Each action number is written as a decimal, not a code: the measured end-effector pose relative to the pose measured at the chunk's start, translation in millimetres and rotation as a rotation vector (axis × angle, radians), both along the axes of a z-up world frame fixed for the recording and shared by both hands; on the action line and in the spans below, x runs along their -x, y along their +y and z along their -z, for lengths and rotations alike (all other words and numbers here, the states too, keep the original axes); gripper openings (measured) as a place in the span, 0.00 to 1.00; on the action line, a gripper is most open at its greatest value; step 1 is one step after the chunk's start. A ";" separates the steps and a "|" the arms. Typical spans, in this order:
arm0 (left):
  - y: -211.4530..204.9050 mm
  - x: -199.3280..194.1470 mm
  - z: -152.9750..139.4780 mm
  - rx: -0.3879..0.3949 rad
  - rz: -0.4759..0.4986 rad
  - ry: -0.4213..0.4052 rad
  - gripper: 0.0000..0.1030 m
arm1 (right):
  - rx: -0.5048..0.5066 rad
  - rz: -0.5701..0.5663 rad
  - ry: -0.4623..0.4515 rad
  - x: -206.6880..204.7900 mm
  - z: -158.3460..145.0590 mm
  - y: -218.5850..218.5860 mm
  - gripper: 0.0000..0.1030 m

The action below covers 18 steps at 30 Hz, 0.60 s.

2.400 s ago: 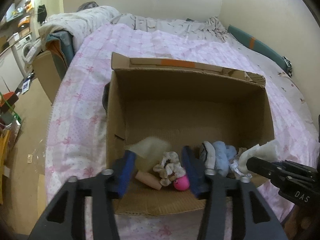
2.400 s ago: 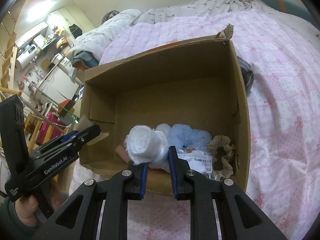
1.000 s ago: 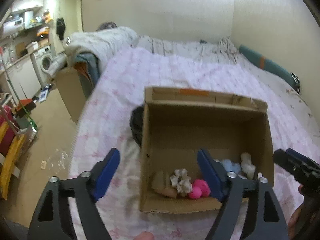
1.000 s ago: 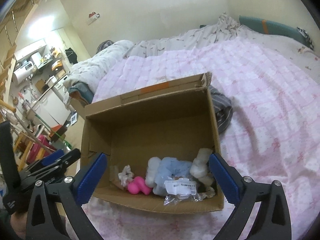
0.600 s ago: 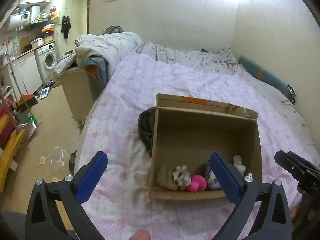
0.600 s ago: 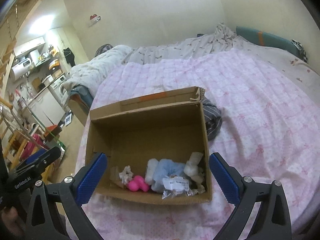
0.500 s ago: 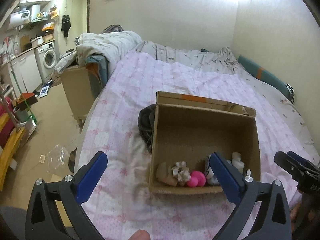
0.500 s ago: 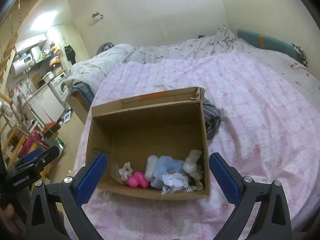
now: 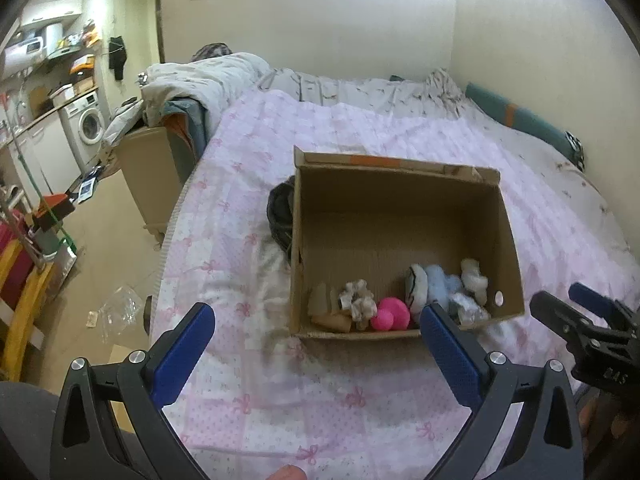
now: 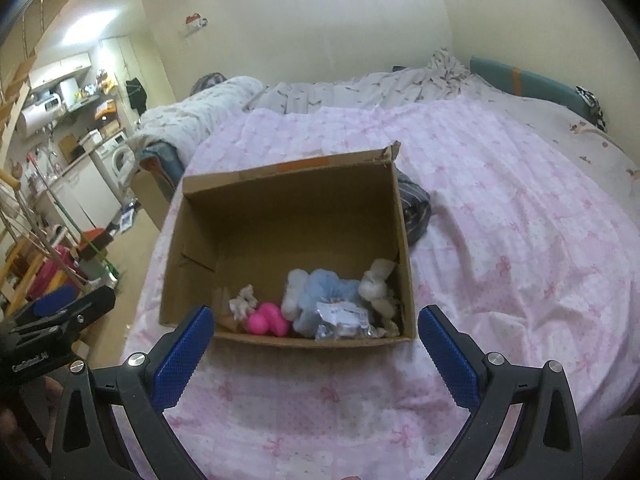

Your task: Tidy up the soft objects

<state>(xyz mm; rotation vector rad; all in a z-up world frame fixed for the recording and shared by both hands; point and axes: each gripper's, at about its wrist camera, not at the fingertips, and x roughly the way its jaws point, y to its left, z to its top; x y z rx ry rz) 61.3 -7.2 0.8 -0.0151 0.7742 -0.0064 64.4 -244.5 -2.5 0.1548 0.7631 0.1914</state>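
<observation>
An open cardboard box stands on the pink bed; it also shows in the right wrist view. Along its near wall lie soft things: a pink toy, a cream scrunchie, a light blue plush, white fluffy pieces and a clear packet. My left gripper is open and empty, held back in front of the box. My right gripper is open and empty, also in front of the box.
A dark garment lies on the bed behind the box's left side. The pink quilt stretches right and far. The bed's left edge drops to the floor with clutter, a plastic bag and a washing machine.
Both grippers let go of their soft things into the box, opened wide and drew back and up from it. Over the last half second little has moved.
</observation>
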 end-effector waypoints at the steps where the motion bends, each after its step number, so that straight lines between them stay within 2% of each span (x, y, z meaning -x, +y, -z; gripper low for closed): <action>1: 0.0 -0.1 0.9 0.003 0.004 0.000 0.99 | 0.007 -0.001 0.001 0.0 1.5 1.1 1.00; 7: 0.1 -5.6 6.2 0.005 0.003 0.011 0.99 | 0.021 0.014 0.033 -5.4 12.7 0.5 1.00; 18: -1.1 -7.4 7.4 0.018 0.014 0.017 0.99 | 0.052 -0.001 0.035 -5.4 16.0 6.8 1.00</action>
